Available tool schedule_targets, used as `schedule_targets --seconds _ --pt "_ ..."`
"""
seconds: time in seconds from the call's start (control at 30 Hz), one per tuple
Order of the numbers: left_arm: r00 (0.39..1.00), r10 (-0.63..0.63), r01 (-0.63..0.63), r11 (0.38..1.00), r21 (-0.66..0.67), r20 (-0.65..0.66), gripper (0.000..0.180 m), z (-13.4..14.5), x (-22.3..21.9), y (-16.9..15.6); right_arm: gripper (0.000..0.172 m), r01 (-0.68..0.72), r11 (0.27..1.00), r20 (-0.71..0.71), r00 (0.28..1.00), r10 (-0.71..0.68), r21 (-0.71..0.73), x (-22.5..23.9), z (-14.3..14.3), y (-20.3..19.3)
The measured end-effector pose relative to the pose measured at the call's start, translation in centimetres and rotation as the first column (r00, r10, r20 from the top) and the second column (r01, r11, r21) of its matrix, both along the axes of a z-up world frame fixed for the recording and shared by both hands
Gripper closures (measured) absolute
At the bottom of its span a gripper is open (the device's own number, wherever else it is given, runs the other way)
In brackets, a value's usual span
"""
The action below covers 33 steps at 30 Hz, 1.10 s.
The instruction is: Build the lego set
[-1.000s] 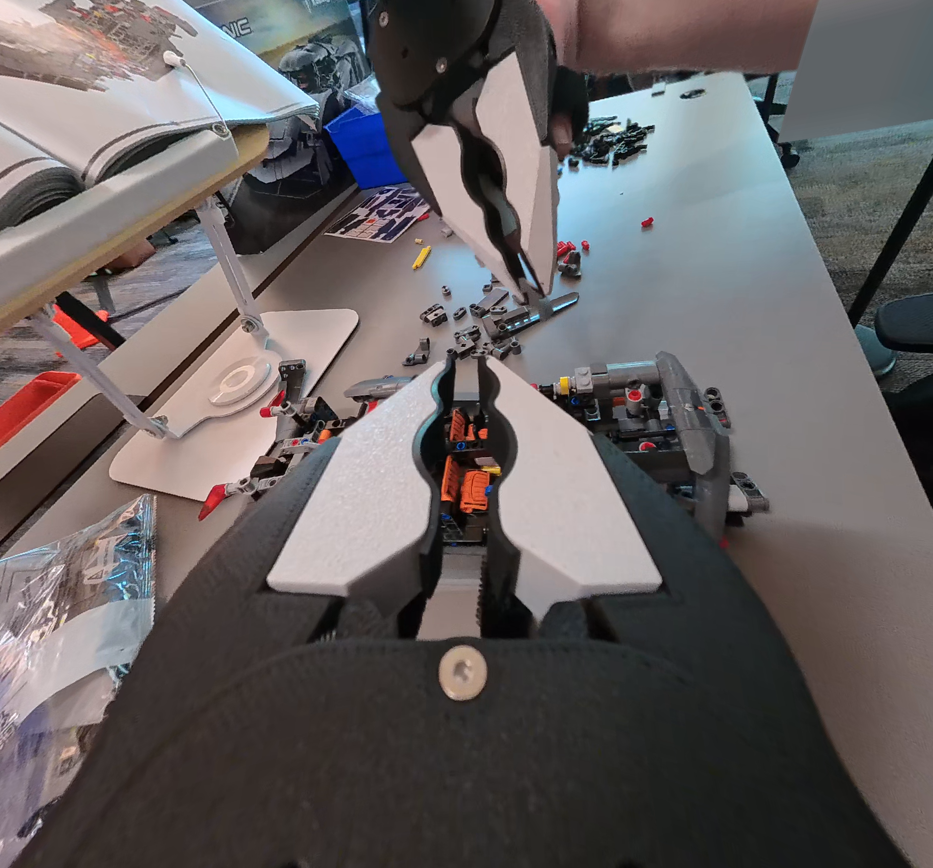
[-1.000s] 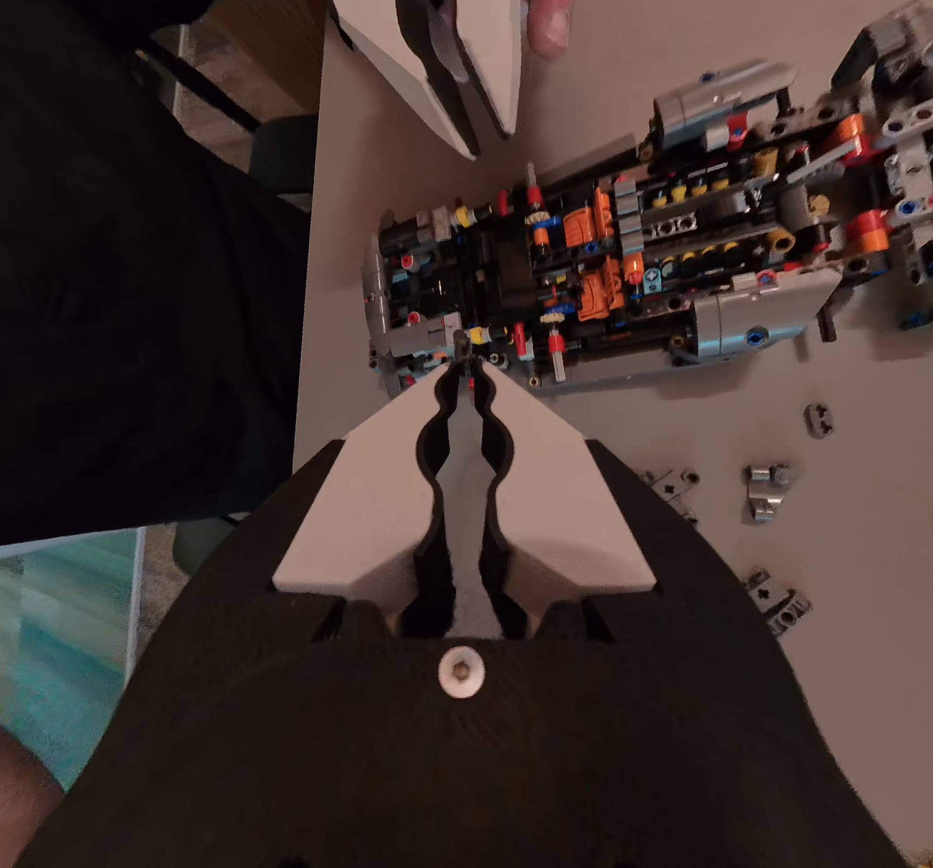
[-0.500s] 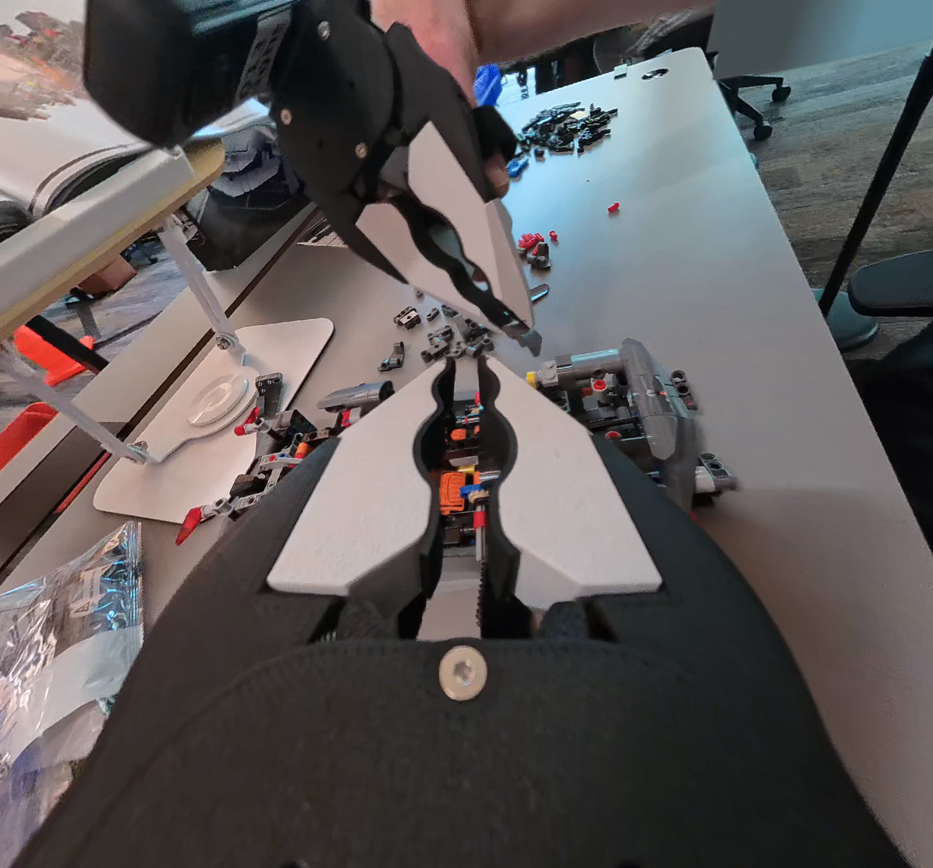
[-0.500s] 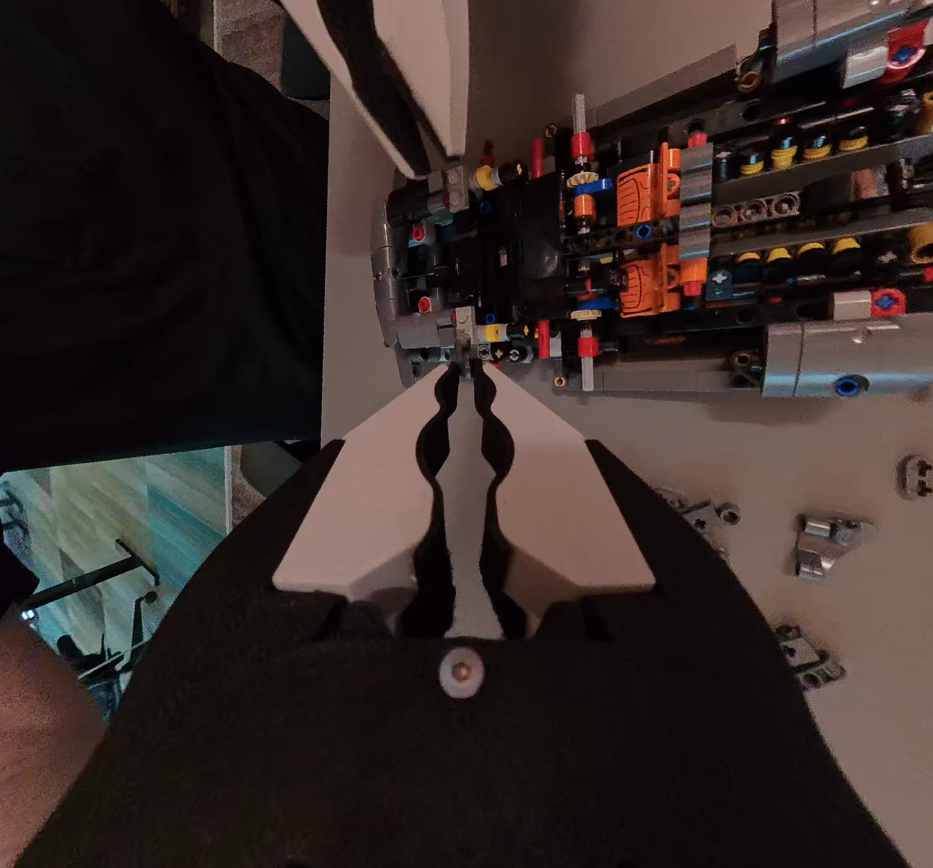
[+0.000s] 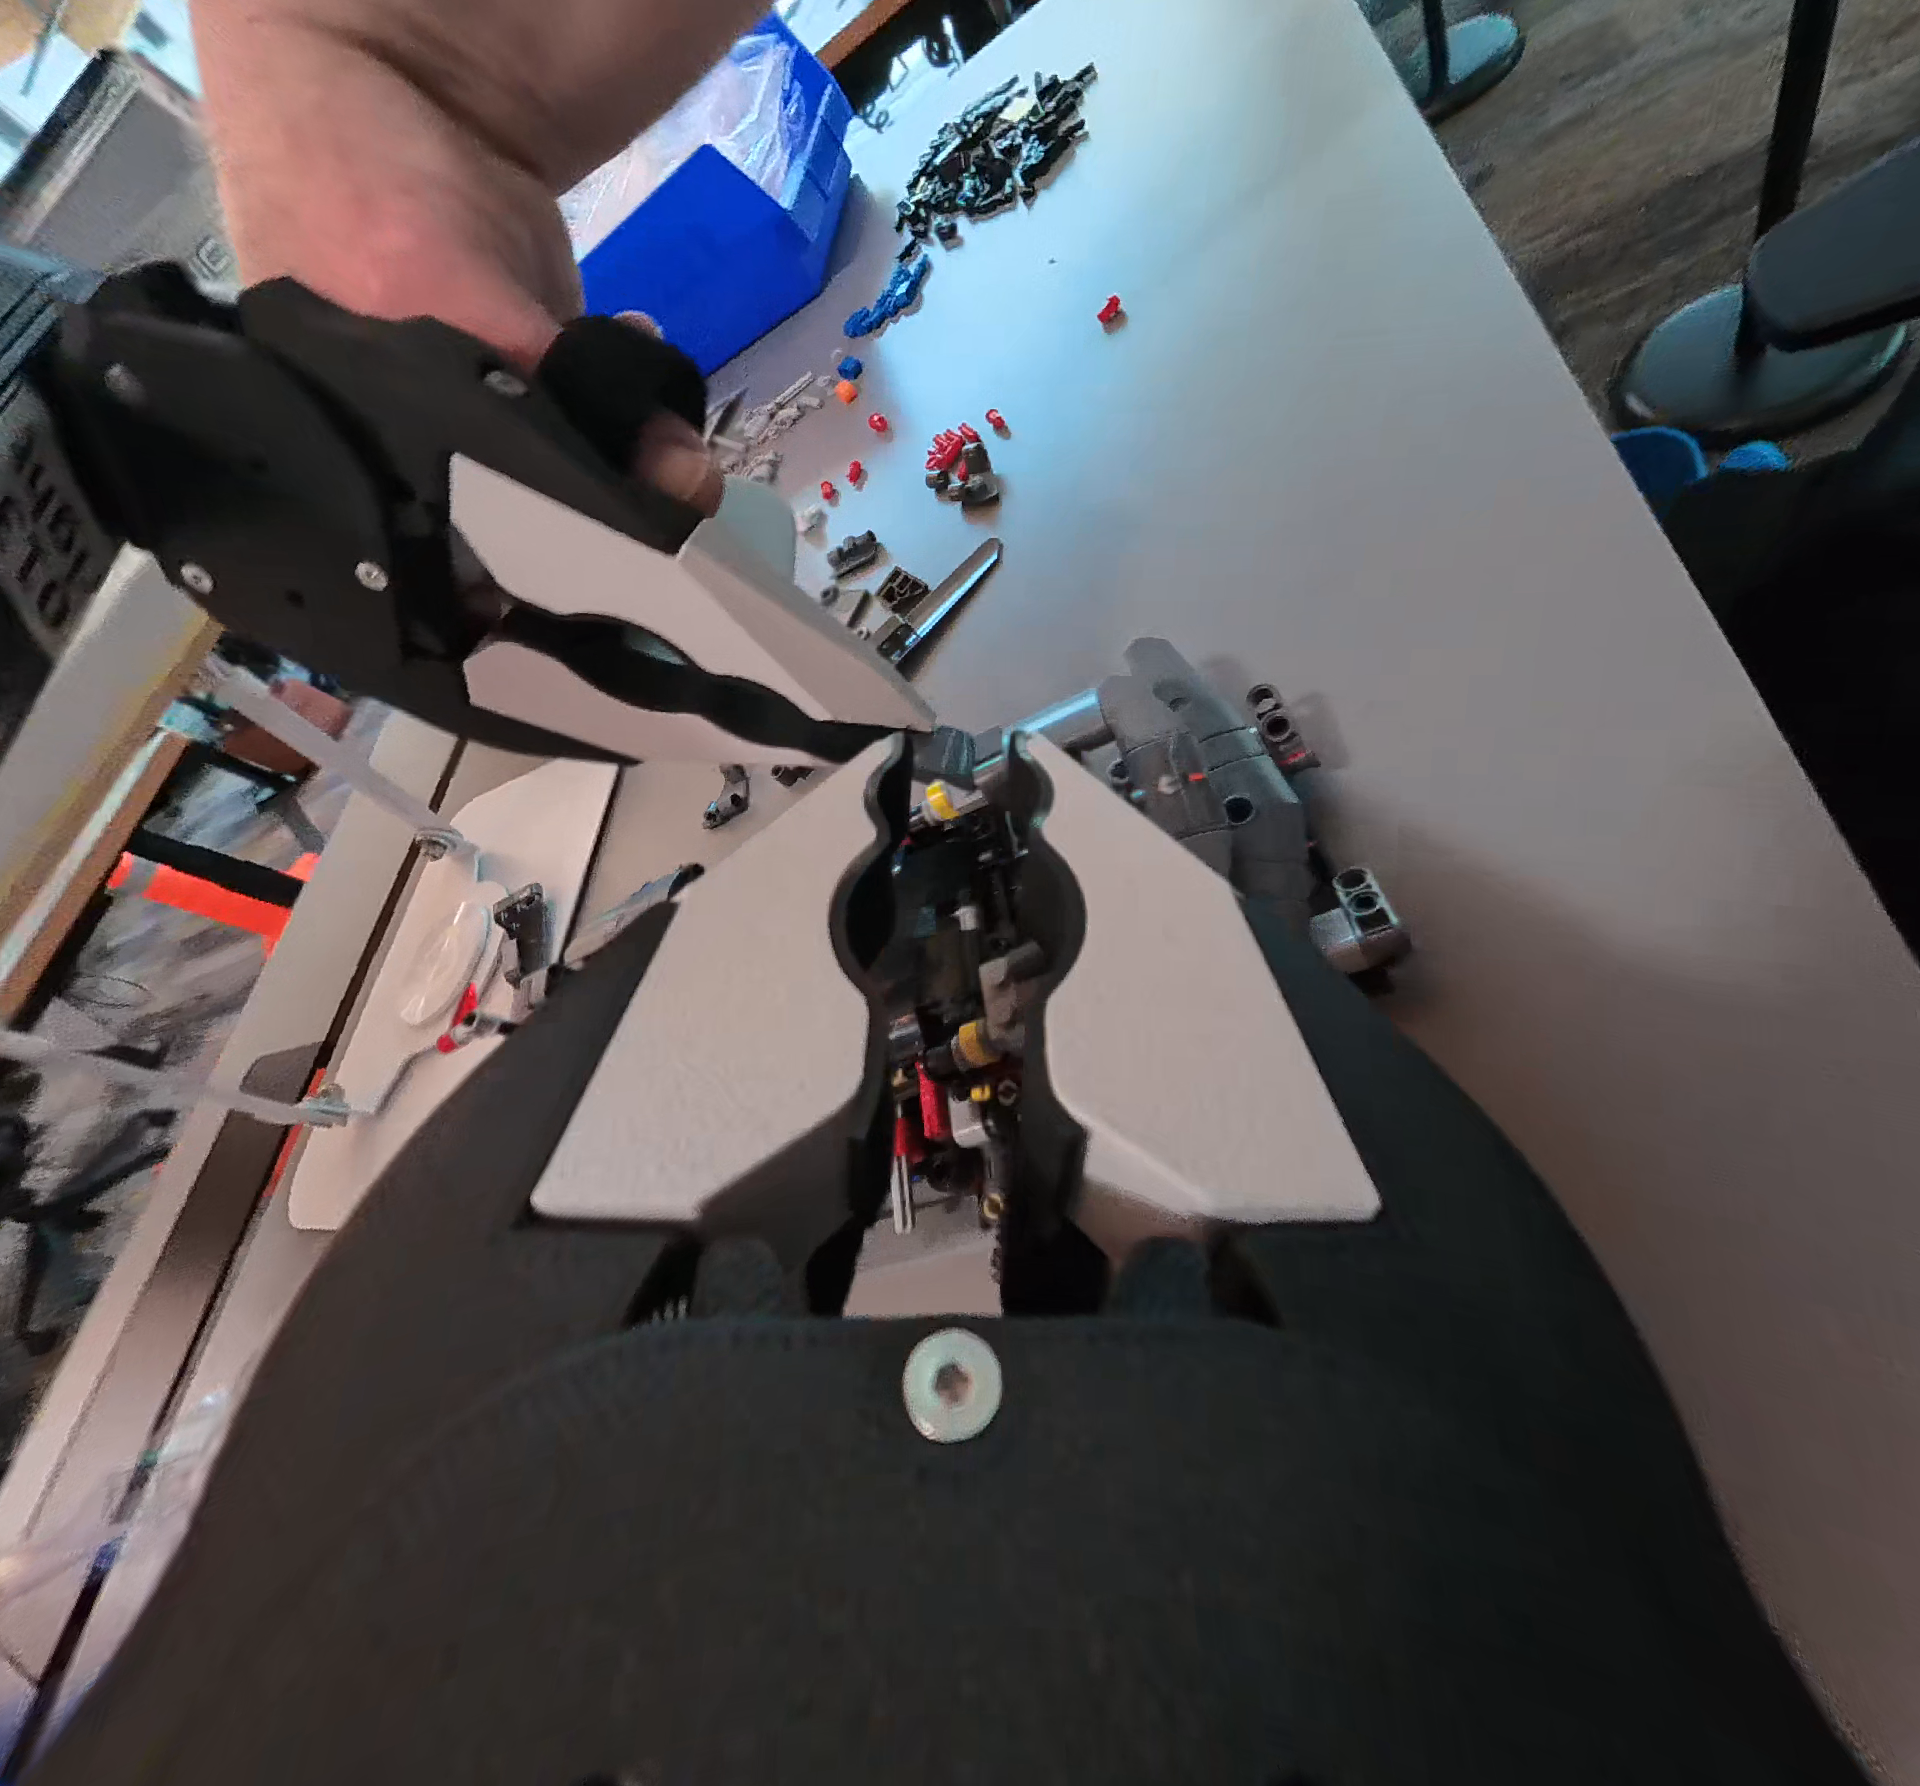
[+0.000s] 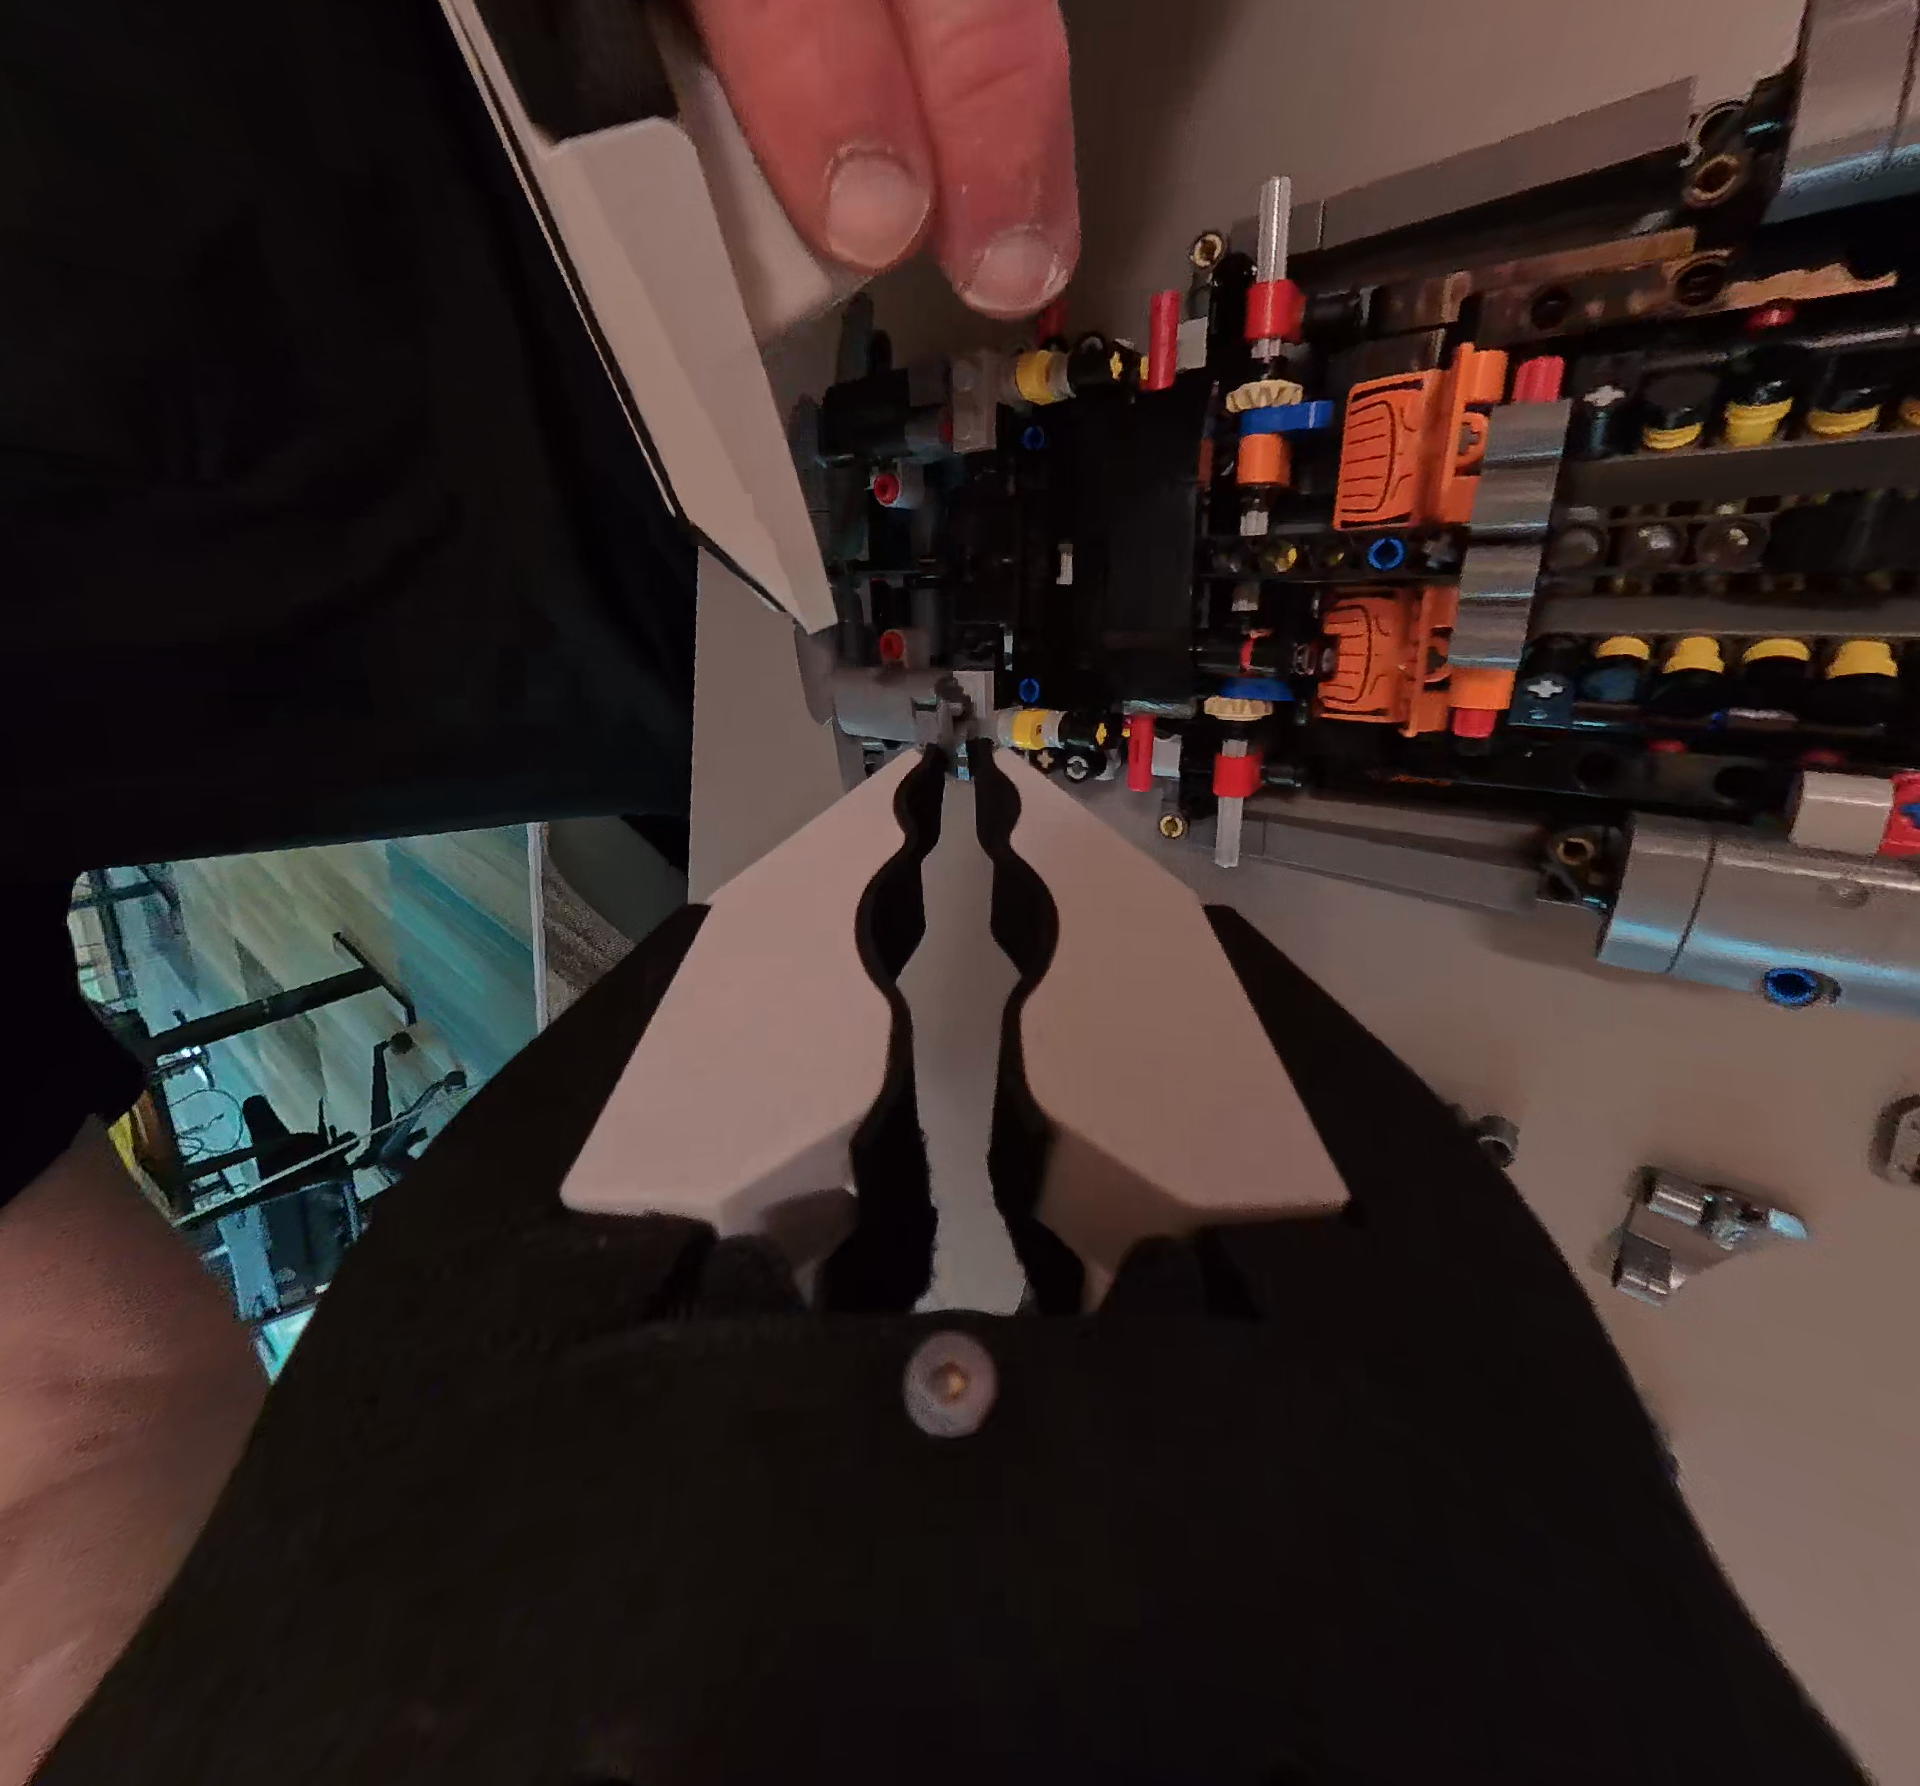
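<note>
Two hand-held grippers converge on the near end of a half-built brick model [image 6: 1101, 531] lying on a grey table [image 5: 1299, 386]. The right gripper [image 6: 954, 760], which a second ago hovered over the scattered pieces farther up the table, has swung down to the model. Its fingers are pressed nearly together, pinching a small grey piece [image 6: 948, 708] against the model's end beam, beside a yellow-tipped pin at about 3 o'clock from the tips.

The left gripper [image 5: 961, 749] looks along the model from its end, and its fingers now stand visibly wider apart than moments earlier. They are spread either side of the spot where the grey piece [image 5: 948, 751] arrives, with daylight at the pads (whether either pad brushes the model cannot be told). Seen from this side, the right gripper [image 5: 925, 728] enters from 10 o'clock, a hand [image 5: 395, 126] wrapped round its black body. The piece has thus travelled from the loose parts to the model's end, while the other gripper has slackened there.

Beyond, at 12 o'clock up the table, lie red pins [image 5: 961, 453], a heap of black parts [image 5: 997, 136] and a blue bin [image 5: 717, 271]. Stray grey connectors [image 6: 1694, 1227] rest at 4 o'clock from the right gripper.
</note>
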<state>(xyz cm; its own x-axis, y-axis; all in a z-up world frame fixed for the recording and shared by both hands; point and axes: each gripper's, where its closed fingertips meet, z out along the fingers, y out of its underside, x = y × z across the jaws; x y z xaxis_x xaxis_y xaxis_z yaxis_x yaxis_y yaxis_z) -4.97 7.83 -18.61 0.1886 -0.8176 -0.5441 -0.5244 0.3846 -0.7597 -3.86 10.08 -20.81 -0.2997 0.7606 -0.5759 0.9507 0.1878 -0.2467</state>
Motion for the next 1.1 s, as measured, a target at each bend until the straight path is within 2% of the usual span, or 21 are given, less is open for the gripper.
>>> schedule_targets --seconds 0.2,0.67,1.1 --pt "0.997 -0.006 0.01 0.999 0.042 -0.081 0.159 -1.4 0.9 -0.3 0.169 -0.011 0.999 0.025 1.0 0.012 -0.031 -0.1 -0.1 0.0" --pt "0.995 0.006 -0.01 0.999 -0.041 -0.104 0.16 -2.2 1.2 0.4 0.168 -0.023 0.997 0.045 0.999 0.026 -0.067 0.0 -0.5 0.0" --pt "0.992 0.016 -0.026 0.996 -0.08 -0.125 0.166 -3.0 1.3 0.9 0.165 -0.039 0.999 0.044 0.998 0.038 0.019 0.2 -0.8 0.6"
